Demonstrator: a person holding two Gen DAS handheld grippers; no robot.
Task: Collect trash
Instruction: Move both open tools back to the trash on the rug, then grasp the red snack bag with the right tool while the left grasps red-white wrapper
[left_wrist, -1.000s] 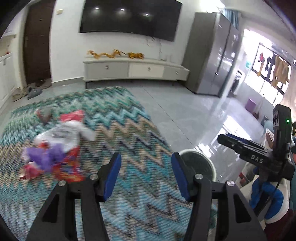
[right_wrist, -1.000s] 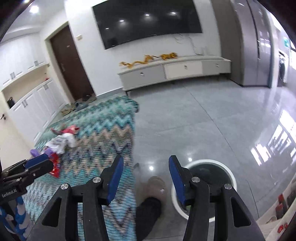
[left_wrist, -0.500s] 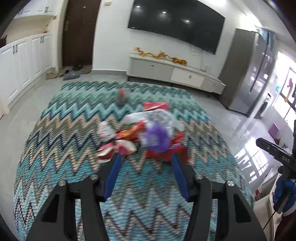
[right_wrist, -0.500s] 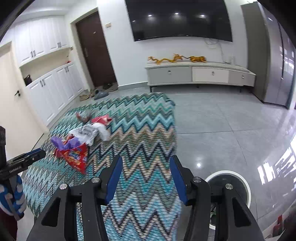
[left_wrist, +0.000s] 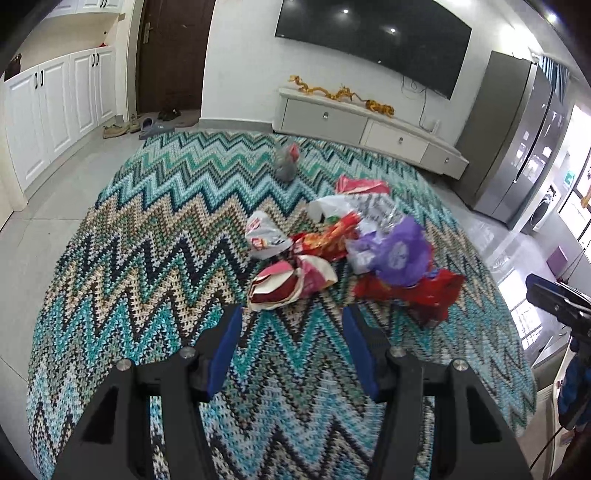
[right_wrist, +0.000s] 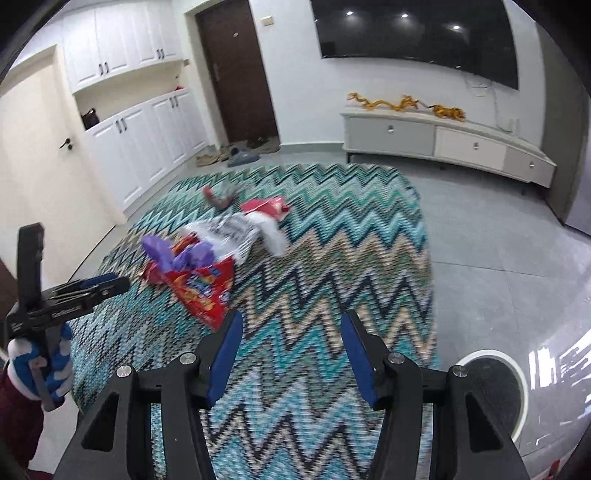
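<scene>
A pile of trash lies on the zigzag rug (left_wrist: 147, 229): a red and cream wrapper (left_wrist: 288, 284), a white bag (left_wrist: 266, 236), a purple wrapper (left_wrist: 395, 251), a red snack bag (left_wrist: 417, 291) and a grey crumpled piece (left_wrist: 285, 162) farther back. My left gripper (left_wrist: 291, 343) is open and empty just short of the red and cream wrapper. My right gripper (right_wrist: 290, 350) is open and empty above the rug, right of the red snack bag (right_wrist: 203, 291). The white-rimmed bin (right_wrist: 498, 387) stands on the floor at my right.
A low TV cabinet (left_wrist: 369, 125) and a dark TV line the far wall. A grey fridge (left_wrist: 517, 140) stands at the right. White cupboards (right_wrist: 140, 147) and shoes by the door (right_wrist: 236, 155) are at the left. Glossy tiles surround the rug.
Both grippers have swung left from the bin and floor toward the trash pile. The left gripper has come closer to the wrappers. Both stay open.
</scene>
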